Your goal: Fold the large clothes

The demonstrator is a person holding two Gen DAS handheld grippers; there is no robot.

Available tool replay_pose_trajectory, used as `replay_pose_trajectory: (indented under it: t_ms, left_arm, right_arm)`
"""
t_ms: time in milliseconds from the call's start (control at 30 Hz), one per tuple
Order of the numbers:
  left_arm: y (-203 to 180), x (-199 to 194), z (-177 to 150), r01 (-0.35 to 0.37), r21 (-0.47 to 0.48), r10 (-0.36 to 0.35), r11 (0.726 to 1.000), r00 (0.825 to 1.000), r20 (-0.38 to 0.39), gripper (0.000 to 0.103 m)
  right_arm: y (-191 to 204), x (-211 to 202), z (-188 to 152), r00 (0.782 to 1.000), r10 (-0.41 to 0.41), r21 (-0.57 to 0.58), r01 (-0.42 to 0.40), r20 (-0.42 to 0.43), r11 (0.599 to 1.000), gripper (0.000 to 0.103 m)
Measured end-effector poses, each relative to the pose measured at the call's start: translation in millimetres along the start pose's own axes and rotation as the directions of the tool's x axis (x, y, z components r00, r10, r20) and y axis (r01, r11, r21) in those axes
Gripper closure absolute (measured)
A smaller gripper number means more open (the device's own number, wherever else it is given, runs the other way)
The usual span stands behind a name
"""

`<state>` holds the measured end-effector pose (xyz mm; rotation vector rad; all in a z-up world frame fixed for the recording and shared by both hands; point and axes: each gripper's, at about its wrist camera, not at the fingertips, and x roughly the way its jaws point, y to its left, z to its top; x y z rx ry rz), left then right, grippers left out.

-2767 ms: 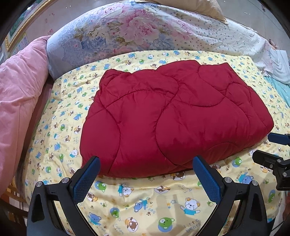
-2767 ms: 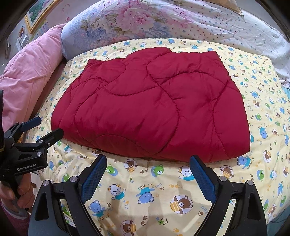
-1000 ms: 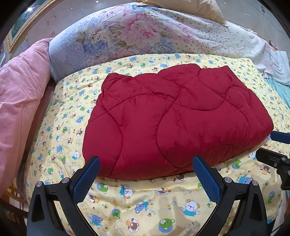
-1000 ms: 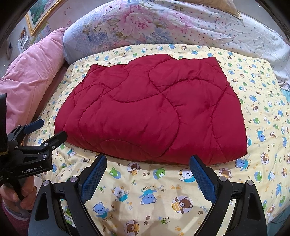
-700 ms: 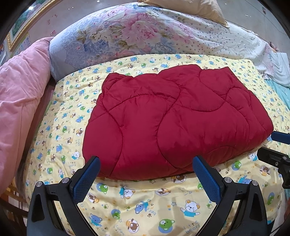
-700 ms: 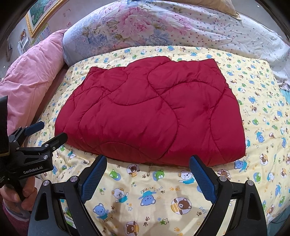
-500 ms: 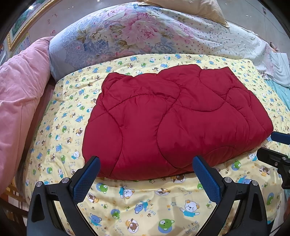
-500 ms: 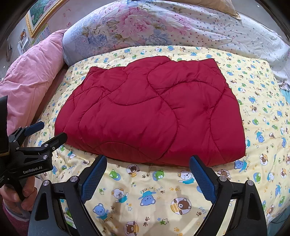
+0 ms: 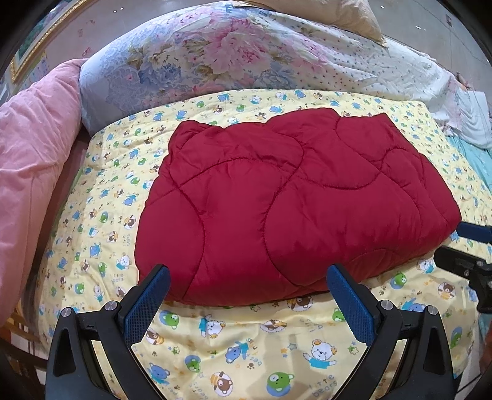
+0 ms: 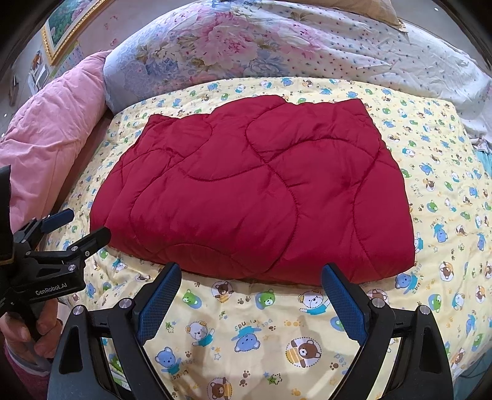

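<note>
- On the bear-print sheet (image 9: 233, 335), the folded red quilted coat (image 9: 286, 203) lies unmoved.
- Our left gripper (image 9: 249, 295) and right gripper (image 10: 250, 292) stay back, jaws apart, holding nothing.

Home bedroom: bed with bear-print sheet (image 9: 215, 338), floral duvet (image 9: 215, 55), pink quilt (image 9: 27, 154), framed picture (image 10: 70, 24).

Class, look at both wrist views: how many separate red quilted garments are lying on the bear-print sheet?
1. A single folded red quilted garment lies in the middle of the bear-print sheet, just beyond both open grippers. Anything tucked beneath it would be hidden.
</note>
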<state>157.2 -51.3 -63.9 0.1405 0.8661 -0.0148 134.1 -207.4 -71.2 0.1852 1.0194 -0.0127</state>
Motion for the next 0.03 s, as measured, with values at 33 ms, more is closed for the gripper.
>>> replay_pose_trajectory:
  t_ms: [33]
  left_arm:
    - [-0.2,0.9,-0.3,-0.002,0.006,0.002,1.0,1.0,-0.001,0.001]
  right_arm:
    - [0.1,0.4,-0.4,1.0,0.002,0.0,-0.002,0.0,1.0,0.009]
